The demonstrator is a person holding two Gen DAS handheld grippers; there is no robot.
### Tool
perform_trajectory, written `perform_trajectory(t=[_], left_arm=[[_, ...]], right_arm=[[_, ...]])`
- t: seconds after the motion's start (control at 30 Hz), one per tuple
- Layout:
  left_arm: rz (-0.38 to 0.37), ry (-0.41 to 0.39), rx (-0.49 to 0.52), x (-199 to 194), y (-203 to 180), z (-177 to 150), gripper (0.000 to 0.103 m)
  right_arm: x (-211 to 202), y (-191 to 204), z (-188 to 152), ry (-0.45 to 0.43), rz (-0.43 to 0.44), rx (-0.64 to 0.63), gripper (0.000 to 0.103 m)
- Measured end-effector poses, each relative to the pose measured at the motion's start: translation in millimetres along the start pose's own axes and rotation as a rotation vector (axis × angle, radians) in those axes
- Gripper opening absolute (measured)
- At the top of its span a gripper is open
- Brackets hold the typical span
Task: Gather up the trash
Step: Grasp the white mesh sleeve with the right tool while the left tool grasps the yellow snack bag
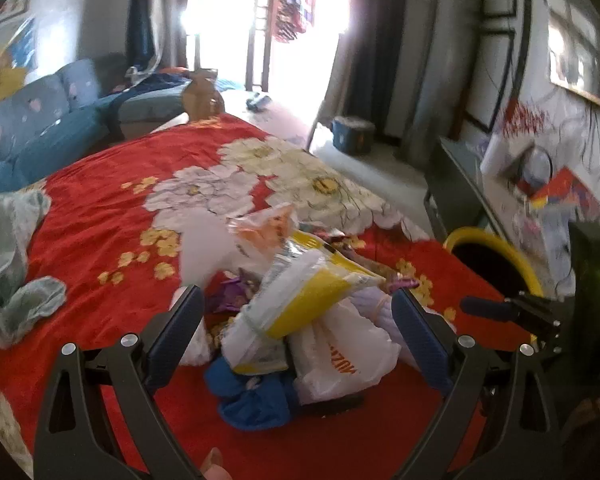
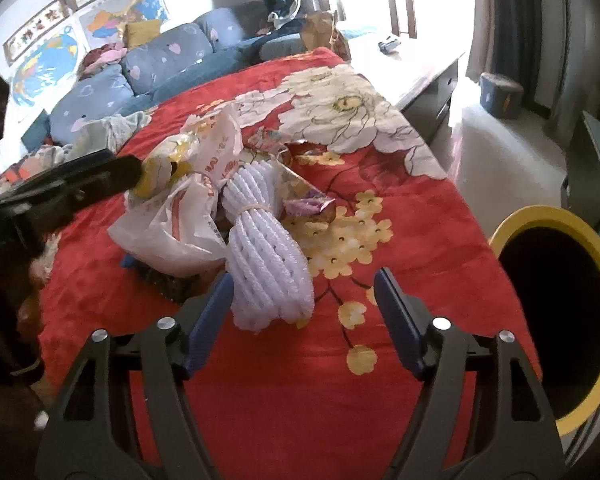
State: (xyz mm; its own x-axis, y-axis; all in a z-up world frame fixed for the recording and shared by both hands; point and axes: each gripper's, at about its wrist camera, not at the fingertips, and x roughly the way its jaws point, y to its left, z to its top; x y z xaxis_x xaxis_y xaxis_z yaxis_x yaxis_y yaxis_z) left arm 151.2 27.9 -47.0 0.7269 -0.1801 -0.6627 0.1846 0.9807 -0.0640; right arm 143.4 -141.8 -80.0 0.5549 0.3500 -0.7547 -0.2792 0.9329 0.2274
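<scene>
Both tools gape empty over the bed: right tool (image 2: 304, 300) nearest the white rope bundle (image 2: 268, 256), whose long axis points up-frame from lower centre.

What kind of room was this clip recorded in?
Most likely a lived-in bedroom or bed-sitting room at home: a bed under a red floral blanket, a blue sofa with cushions, and maps on the wall.
</scene>
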Motion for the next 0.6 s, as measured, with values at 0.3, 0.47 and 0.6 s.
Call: perform_trajectory(t=[0.3,0.47,0.6], left_arm=[[-0.015,0.062,0.019,29.8,0.1,7.8,0.092],[-0.055,0.090,-0.024,38.8,4.3,7.6,0.072],[-0.078,0.090,-0.076,38.7,12.9,4.8,0.059]], right_arm=[[8.4,4.0,-0.6,0.033,0.076,0.006,0.042],[10.4,6.1,-2.0,0.048,0.109,-0.002,0.028],[7.9,7.1,-4.3,0.047,0.119,-0.014,0.025]])
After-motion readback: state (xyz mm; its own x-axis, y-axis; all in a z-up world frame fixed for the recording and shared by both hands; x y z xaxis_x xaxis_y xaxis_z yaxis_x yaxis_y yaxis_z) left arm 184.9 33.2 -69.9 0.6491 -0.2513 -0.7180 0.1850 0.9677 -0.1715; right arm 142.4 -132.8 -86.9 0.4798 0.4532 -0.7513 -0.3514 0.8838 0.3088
